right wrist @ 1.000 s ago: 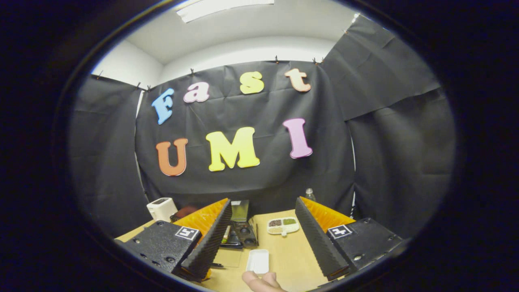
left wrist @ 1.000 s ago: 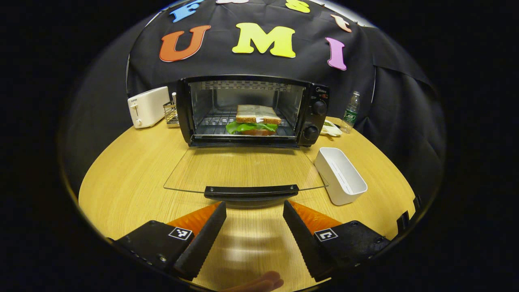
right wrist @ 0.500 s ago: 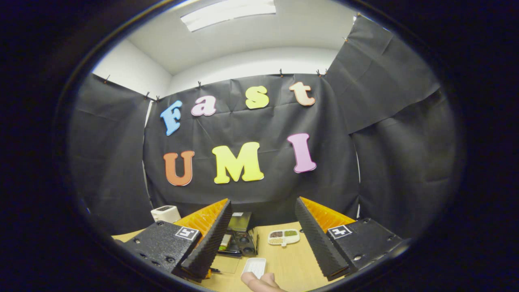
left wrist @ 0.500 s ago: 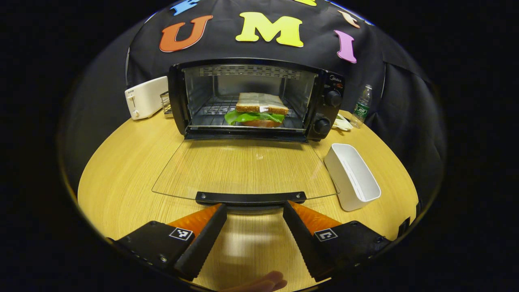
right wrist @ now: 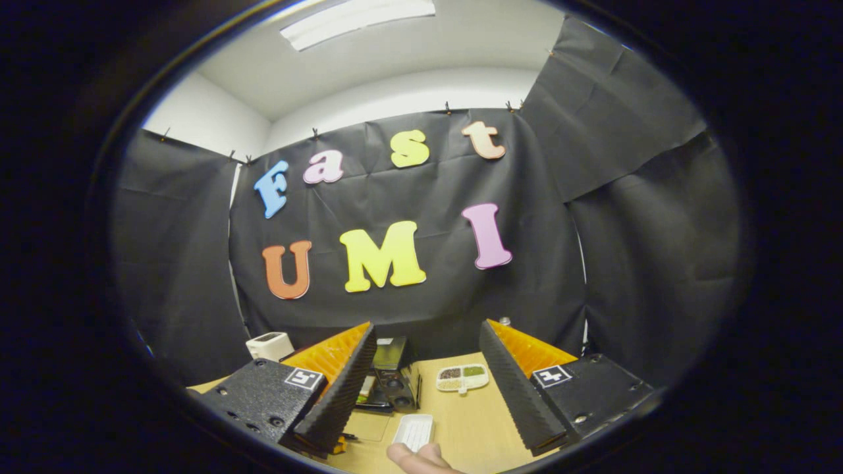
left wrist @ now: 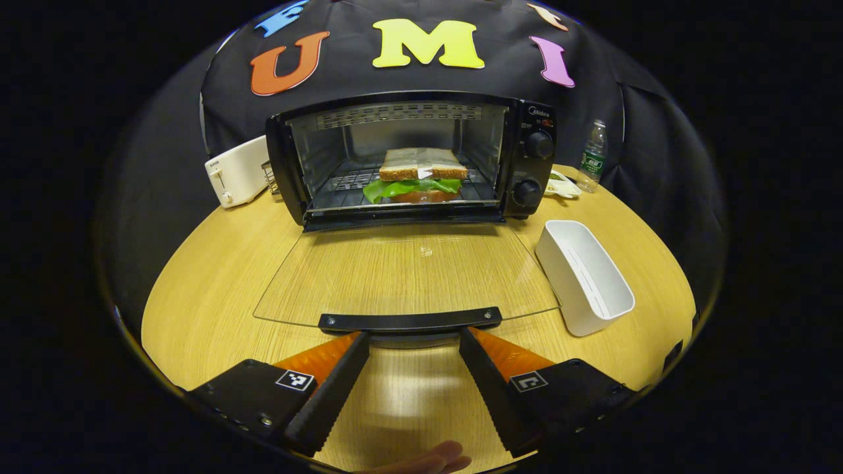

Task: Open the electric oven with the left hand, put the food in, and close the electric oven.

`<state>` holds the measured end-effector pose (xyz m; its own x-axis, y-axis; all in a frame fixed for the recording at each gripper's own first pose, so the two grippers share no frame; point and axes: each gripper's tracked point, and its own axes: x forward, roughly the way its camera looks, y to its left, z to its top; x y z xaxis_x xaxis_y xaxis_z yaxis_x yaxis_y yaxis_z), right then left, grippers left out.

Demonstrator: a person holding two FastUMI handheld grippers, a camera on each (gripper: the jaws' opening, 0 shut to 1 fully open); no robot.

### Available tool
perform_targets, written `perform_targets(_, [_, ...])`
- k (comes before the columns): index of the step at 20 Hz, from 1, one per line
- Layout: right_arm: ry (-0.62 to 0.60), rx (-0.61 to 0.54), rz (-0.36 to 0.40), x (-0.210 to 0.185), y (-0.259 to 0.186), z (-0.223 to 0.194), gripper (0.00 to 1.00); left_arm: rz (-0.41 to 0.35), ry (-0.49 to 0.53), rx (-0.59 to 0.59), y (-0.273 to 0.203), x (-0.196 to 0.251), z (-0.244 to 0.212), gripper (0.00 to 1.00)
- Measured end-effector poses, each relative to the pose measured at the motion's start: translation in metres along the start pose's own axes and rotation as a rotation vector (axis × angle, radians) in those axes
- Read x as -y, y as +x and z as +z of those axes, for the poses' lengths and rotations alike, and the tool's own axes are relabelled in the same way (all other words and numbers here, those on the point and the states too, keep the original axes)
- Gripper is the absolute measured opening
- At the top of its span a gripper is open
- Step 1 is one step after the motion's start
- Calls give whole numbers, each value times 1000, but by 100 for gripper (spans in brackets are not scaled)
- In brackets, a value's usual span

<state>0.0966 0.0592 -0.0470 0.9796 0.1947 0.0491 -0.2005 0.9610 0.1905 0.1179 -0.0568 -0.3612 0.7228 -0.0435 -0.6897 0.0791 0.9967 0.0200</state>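
Left gripper jaws wide, empty, tips just under the door handle. Sandwich lies ahead in the oven. Handle to be hooked centrally, door swung up evenly. Right gripper jaws wide, empty.

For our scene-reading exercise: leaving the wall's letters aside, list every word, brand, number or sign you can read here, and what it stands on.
None can be read with certainty.
Oven: small brand mark above the knobs, too small to read.
Toaster: tiny dark mark on its front, unreadable.
Bottle: green label, print too small.
Left gripper: square black-and-white markers, patterns rather than words.
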Motion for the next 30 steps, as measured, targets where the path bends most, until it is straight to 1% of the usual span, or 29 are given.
perform_targets(3, [4,8,1,5,0,1,94,2,-26,23,-3,1,6,92])
perform_targets(7, [14,13,-21,15,1,0,94,10,-6,106,-17,-1,30,92])
perform_targets(8, [15,9,-32,24,1,-1,100,12,-9,129,-22,-2,38,92])
perform_targets(10, [24,1,-43,29,2,-4,100,15,-13,183,-28,-2,58,92])
perform_targets(11, [31,-1,-47,32,3,-4,94,16,-12,213,-31,-3,69,92])
perform_targets(14, [41,-6,-62,43,3,-7,94,29,-5,236,-33,-3,87,95])
perform_targets(16, [47,-7,-74,49,3,-8,94,35,7,272,-34,-4,102,97])
perform_targets(19, [53,-15,-83,55,4,-11,94,40,18,301,-28,-11,119,98])
perform_targets(21, [55,-19,-86,58,4,-13,94,30,2,326,-20,-14,134,98])
perform_targets(25, [51,-24,-112,68,-1,-13,94,-14,-56,353,-16,-17,156,98])
perform_targets(28, [58,-26,-110,65,-12,-9,94,-14,-55,398,-15,-23,177,97])
perform_targets(30, [49,-20,-104,62,-21,-6,94,-21,-52,405,-8,-24,190,97])
